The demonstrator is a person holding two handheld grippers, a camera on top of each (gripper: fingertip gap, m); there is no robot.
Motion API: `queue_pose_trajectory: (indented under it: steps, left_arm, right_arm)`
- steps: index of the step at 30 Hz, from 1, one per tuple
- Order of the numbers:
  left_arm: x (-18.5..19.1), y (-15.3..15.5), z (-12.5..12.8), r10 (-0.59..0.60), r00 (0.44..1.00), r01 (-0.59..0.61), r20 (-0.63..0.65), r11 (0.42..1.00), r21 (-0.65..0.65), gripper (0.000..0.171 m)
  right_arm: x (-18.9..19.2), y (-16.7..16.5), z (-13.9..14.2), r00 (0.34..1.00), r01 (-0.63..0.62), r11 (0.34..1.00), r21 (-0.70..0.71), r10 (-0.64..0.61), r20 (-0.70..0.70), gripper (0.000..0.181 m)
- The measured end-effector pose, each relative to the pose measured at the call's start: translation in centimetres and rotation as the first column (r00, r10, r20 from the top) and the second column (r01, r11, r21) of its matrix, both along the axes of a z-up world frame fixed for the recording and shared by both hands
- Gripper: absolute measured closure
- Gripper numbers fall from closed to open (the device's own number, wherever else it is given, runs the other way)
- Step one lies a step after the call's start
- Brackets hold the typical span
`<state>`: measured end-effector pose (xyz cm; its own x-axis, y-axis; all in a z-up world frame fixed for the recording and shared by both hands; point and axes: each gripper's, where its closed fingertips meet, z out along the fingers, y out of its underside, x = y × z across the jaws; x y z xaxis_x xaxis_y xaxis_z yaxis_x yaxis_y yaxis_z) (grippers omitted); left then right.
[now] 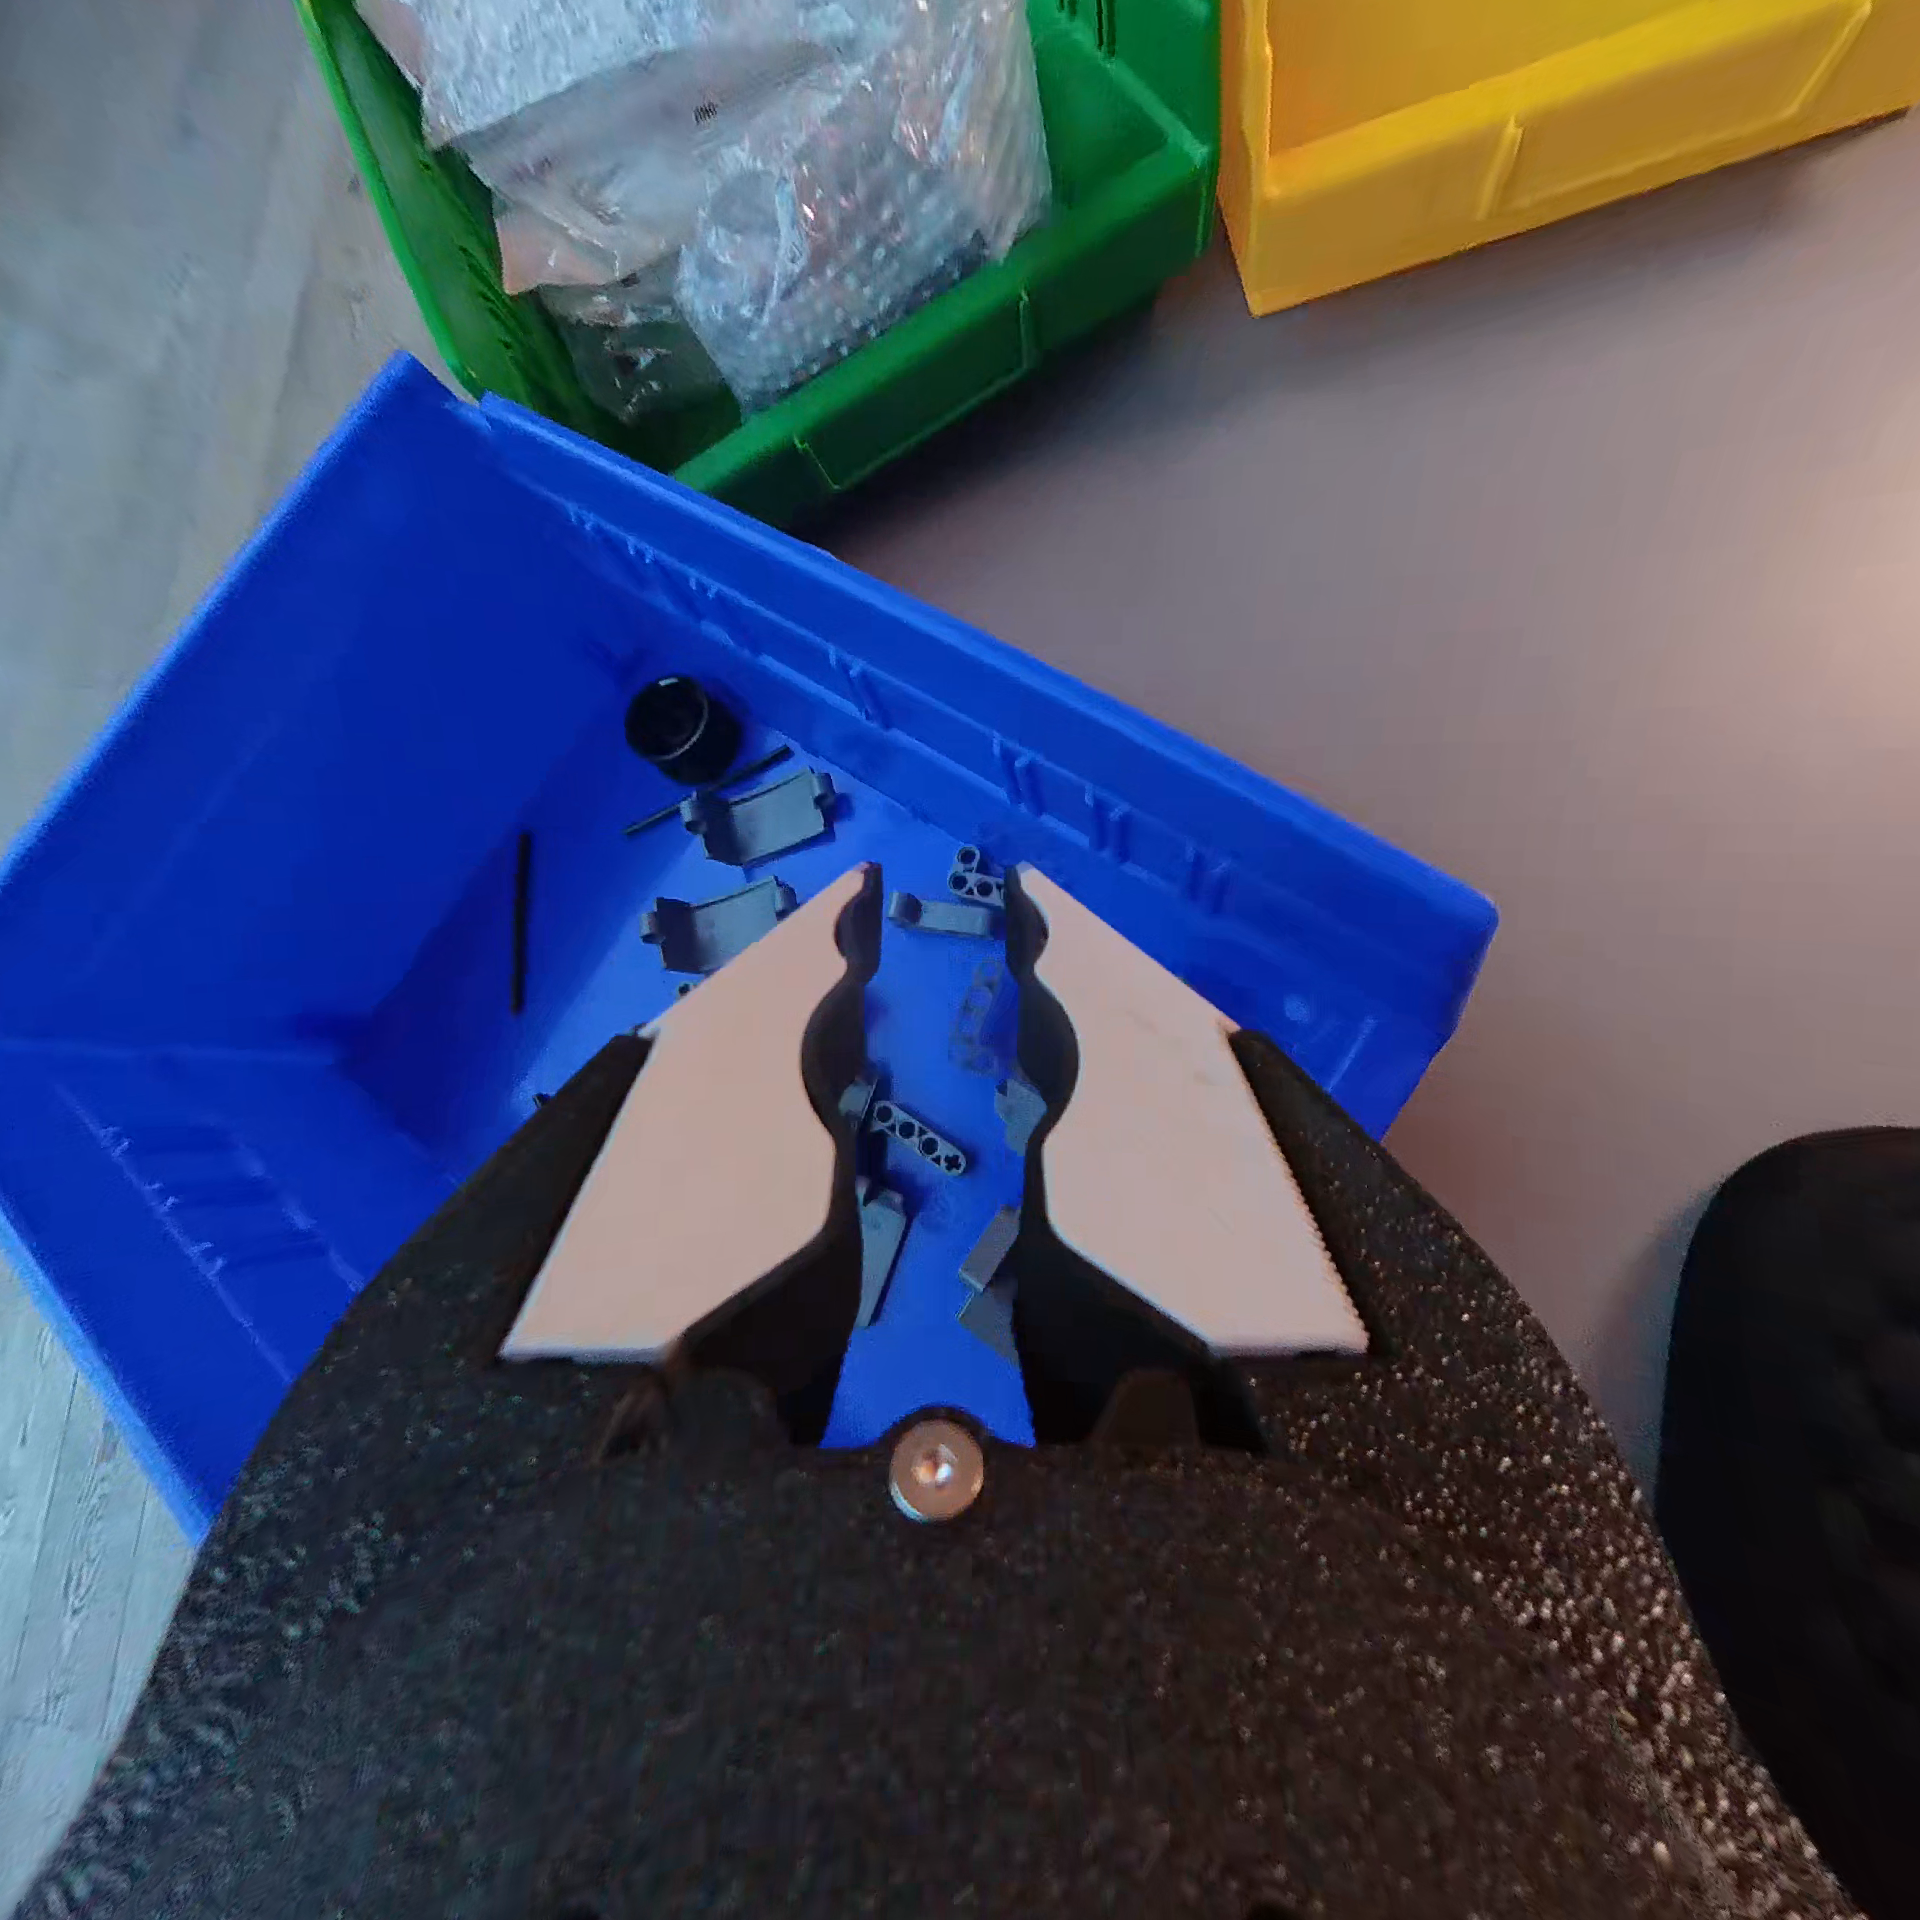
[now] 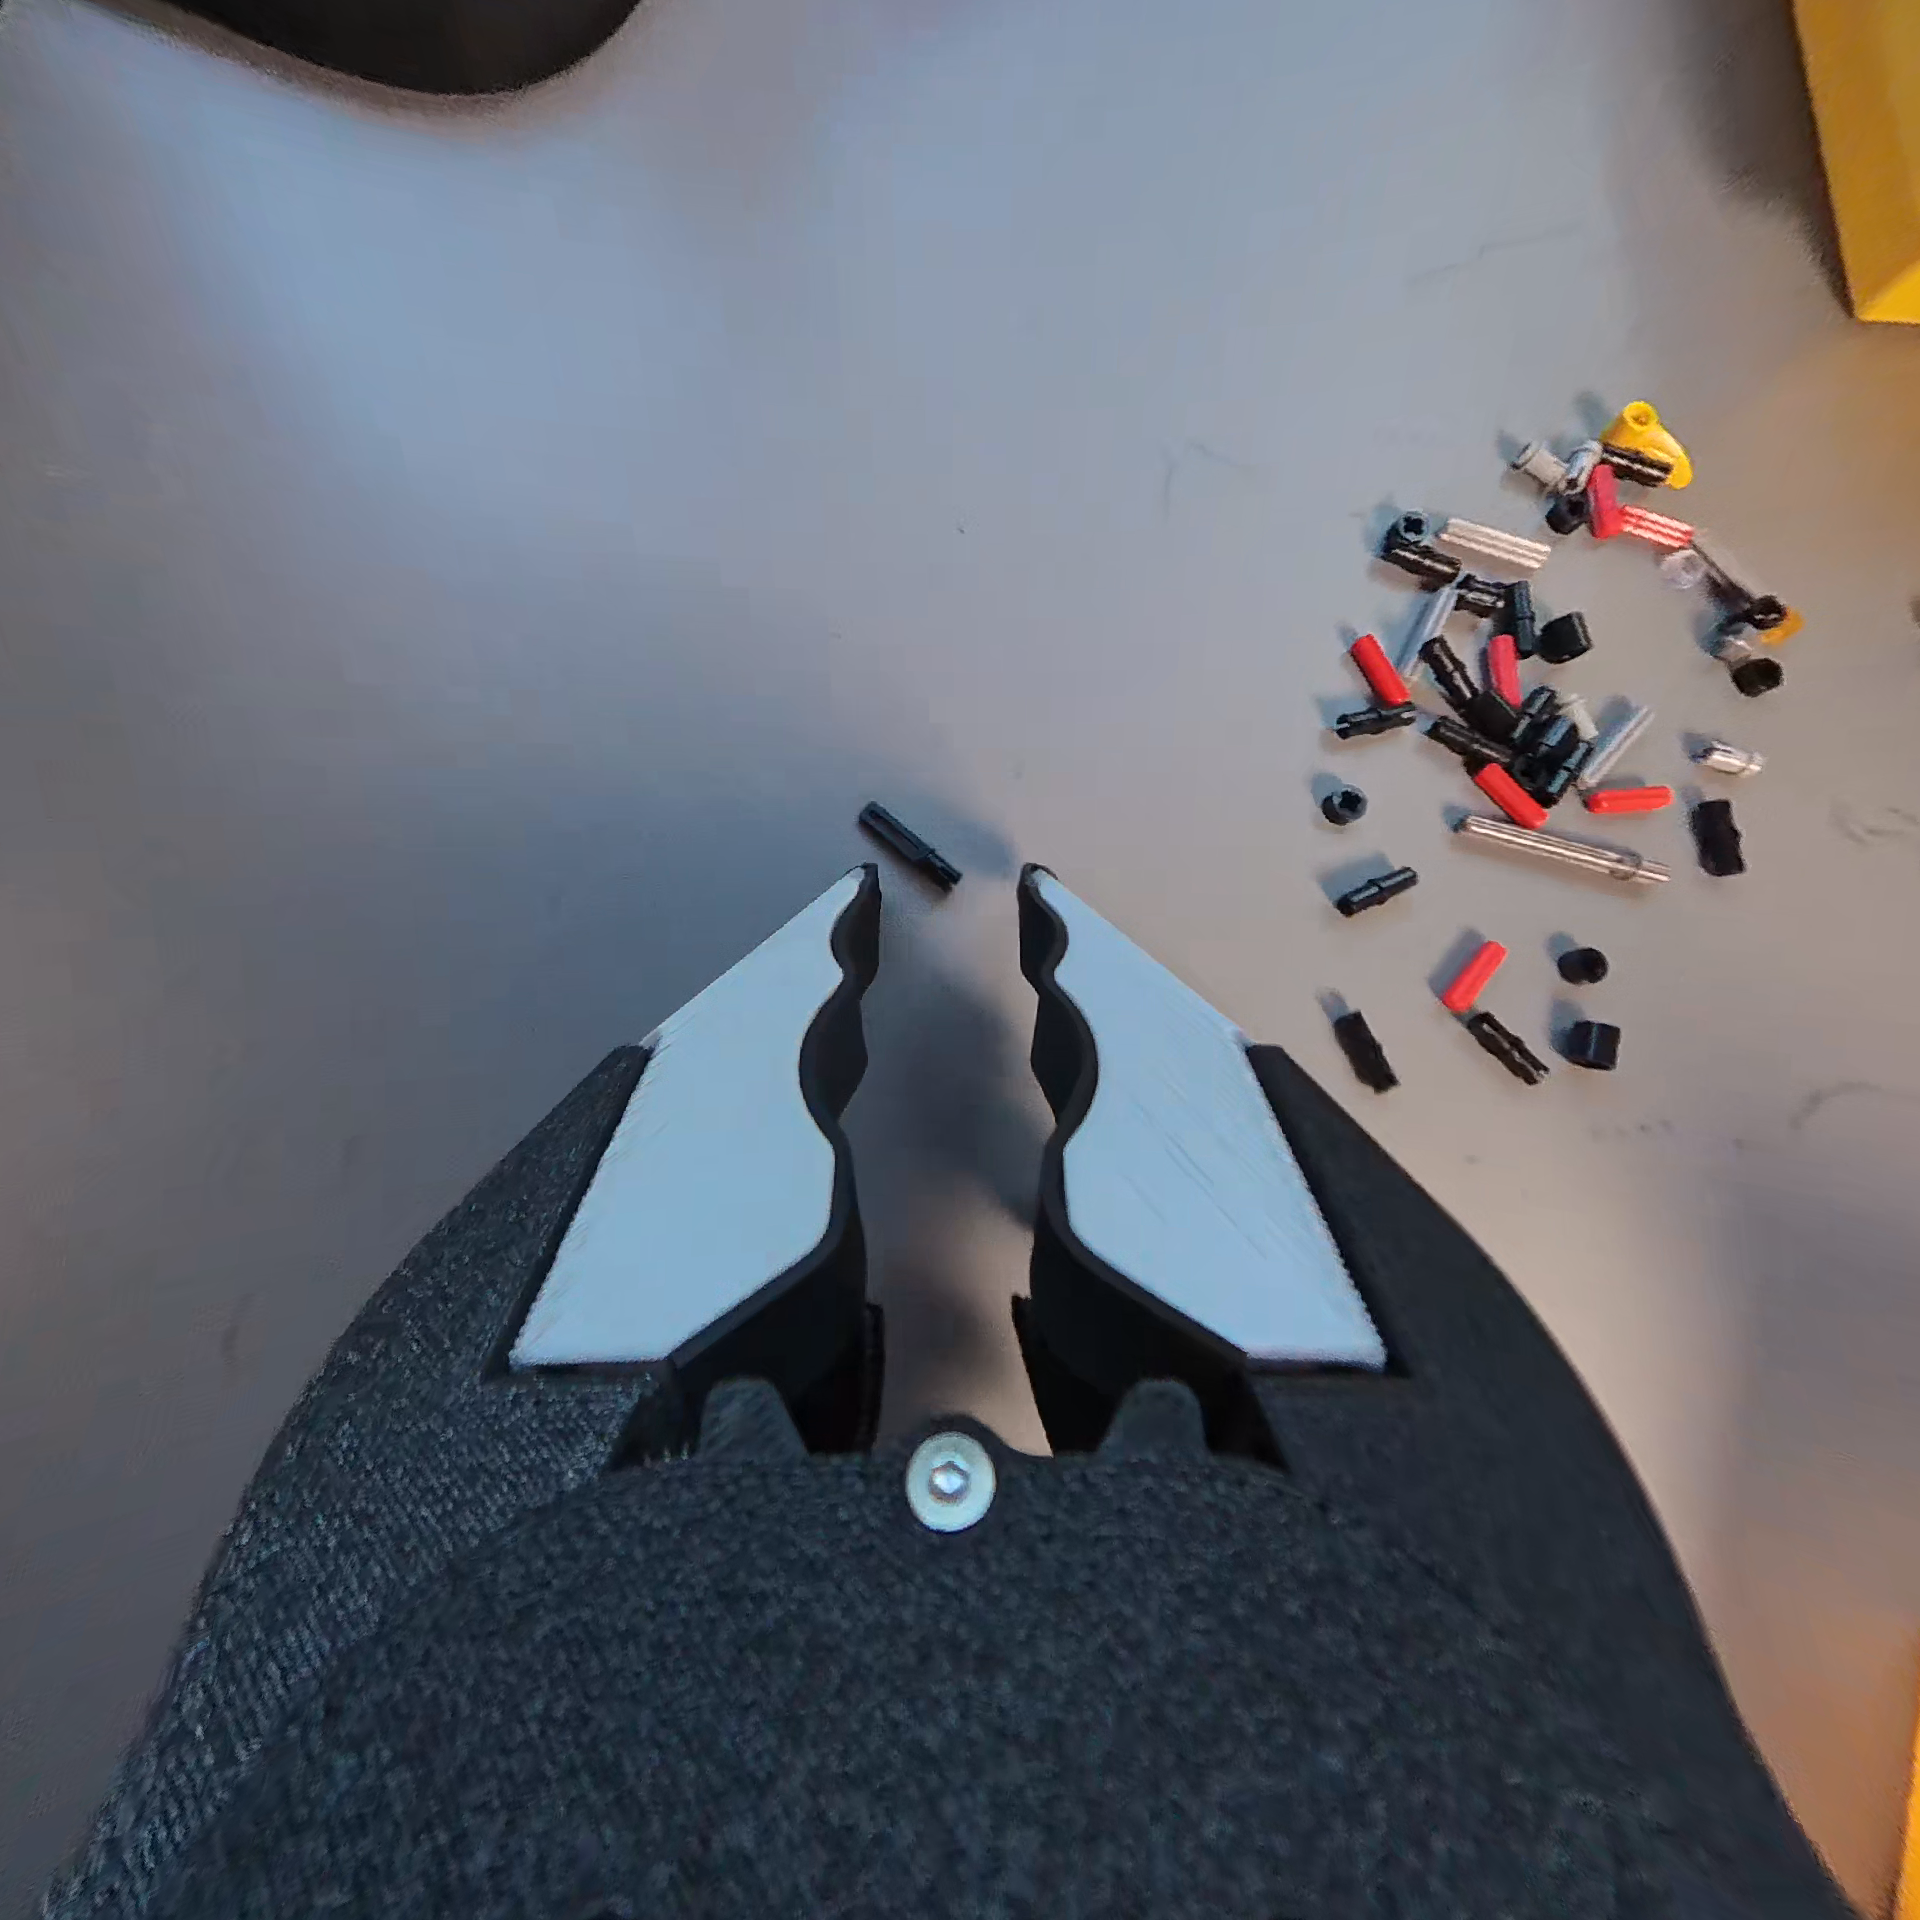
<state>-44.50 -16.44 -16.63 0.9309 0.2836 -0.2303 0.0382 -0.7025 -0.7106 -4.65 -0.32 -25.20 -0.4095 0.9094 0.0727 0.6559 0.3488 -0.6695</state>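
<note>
The left gripper (image 1: 943,883) hangs over a blue bin (image 1: 343,748), its fingers spread apart with nothing between them. On the bin floor lie dark grey and black building-toy parts: a black wheel (image 1: 681,727) near the far wall, a grey curved panel (image 1: 764,816) just beside it, another grey panel (image 1: 717,920) close to the left fingertip, a thin black axle (image 1: 520,920) well off to the left, and a grey holed beam (image 1: 920,1132) showing in the gap between the fingers. Beyond the blue bin stands a green bin (image 1: 935,353) stuffed with clear plastic bags (image 1: 748,156), and a yellow bin (image 1: 1507,156) sits beside it. The right gripper (image 2: 948,883) is low over a grey tabletop (image 2: 520,520), fingers likewise parted and empty; a black connector pin (image 2: 909,845) lies just ahead of the tips, nearer the left one. Off to the right lies a scattered pile of small pieces (image 2: 1527,707), black, red, grey and yellow pins and bushes, with a grey axle (image 2: 1558,850) at its near edge.
</note>
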Motion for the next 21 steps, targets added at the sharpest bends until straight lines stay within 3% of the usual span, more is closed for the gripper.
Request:
queue_pose_trajectory:
  steps: [3,5,8,11,14,16,19,21]
  left_arm:
    - [0.6,1.4,2.9,-0.020,0.998,0.028,-0.064,0.991,0.128,0.140]
    - [2.8,3.2,6.0,-0.089,0.990,0.115,-0.105,0.956,0.270,0.140]
    - [9.0,6.0,10.7,-0.302,0.946,0.321,-0.120,0.811,0.489,0.141]
    - [16.2,8.5,12.7,-0.535,0.834,0.500,-0.133,0.631,0.594,0.134]
    - [21.8,11.0,11.1,-0.680,0.722,0.606,-0.127,0.533,0.591,0.122]
    - [24.7,12.7,8.9,-0.747,0.658,0.647,-0.091,0.500,0.576,0.115]
    - [27.4,15.0,5.1,-0.797,0.604,0.680,-0.027,0.497,0.539,0.114]
    - [28.6,15.8,2.3,-0.818,0.572,0.692,0.054,0.517,0.503,0.113]
  right_arm:
    - [-0.1,-0.4,-0.2,0.999,-0.041,0.999,0.018,0.041,0.026,0.161]
    - [0.0,-0.8,-0.2,0.997,-0.068,0.997,0.030,0.068,0.023,0.173]
    - [0.2,-1.2,-0.2,0.997,-0.079,0.995,0.063,0.078,0.009,0.179]
    - [1.5,-1.0,1.2,0.998,-0.045,0.998,0.048,0.047,-0.039,0.180]
    - [4.3,2.7,5.6,0.984,0.125,0.987,0.098,-0.111,-0.136,0.179]
    - [7.5,6.9,9.9,0.939,0.306,0.937,0.166,-0.269,-0.217,0.180]
    - [14.8,14.7,15.7,0.790,0.608,0.746,0.273,-0.534,-0.300,0.180]
    - [20.3,19.8,17.1,0.683,0.726,0.588,0.357,-0.677,-0.275,0.179]
